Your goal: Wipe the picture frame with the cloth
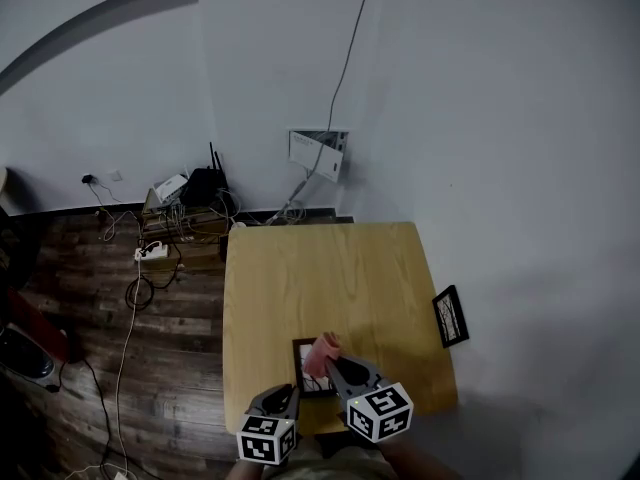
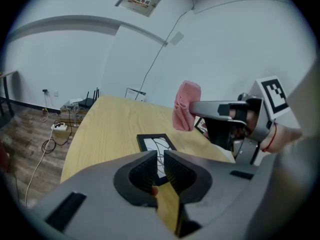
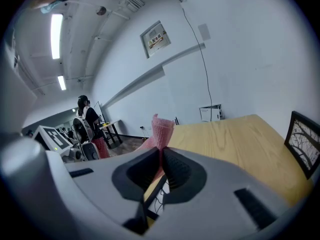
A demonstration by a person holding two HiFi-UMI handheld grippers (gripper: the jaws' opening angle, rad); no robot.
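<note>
A black picture frame [image 1: 308, 386] lies flat on the wooden table [image 1: 330, 278] near its front edge; the left gripper view also shows the frame [image 2: 156, 146]. My right gripper [image 1: 328, 364] is shut on a pink cloth [image 1: 323, 351] and holds it over the frame's upper right part. The cloth [image 3: 161, 129] sticks up out of the right gripper's [image 3: 162, 166] jaws. My left gripper [image 1: 289, 394] sits at the frame's near left corner. Its [image 2: 159, 166] jaws are closed to a thin slit with nothing in it. Contact with the frame cannot be made out.
A second black frame [image 1: 450, 316] stands by the table's right edge, close to the white wall. On the floor at the back left are a router [image 1: 205, 183], a power strip [image 1: 150, 251] and tangled cables. A person [image 3: 85, 119] stands far off in the room.
</note>
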